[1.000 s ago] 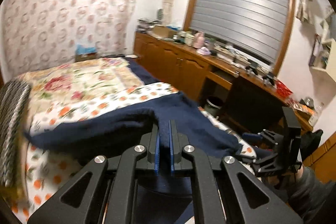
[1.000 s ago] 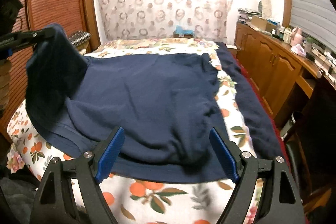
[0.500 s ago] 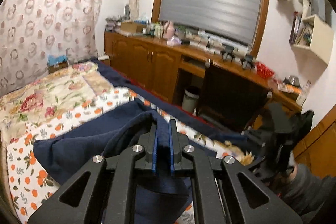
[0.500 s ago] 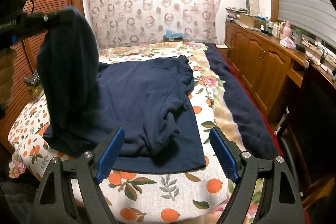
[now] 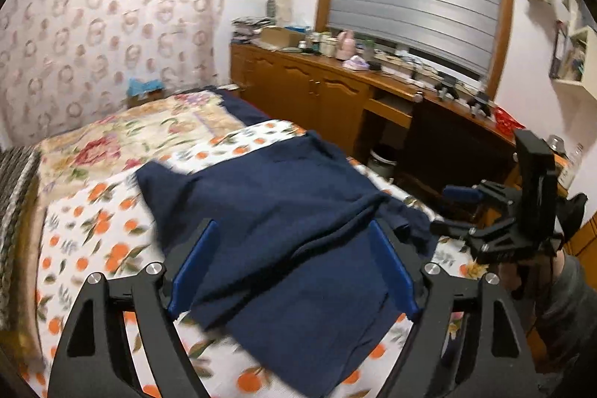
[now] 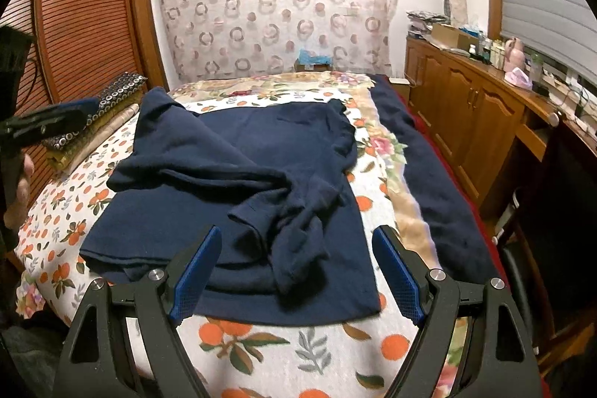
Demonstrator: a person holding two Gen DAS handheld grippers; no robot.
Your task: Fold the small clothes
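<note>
Navy sweater [image 6: 238, 211] lies center-frame on the orange-print blanket [image 6: 283, 349], one sleeve thrown across the body in a rumpled, probably first fold, left gripper [image 5: 291, 271] and right gripper [image 6: 294, 273] both released and empty above it, remaining folds undone.

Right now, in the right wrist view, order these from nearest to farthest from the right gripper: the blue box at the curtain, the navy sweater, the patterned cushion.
1. navy sweater, directly ahead of the right gripper
2. patterned cushion, far left
3. blue box, centre back
</note>
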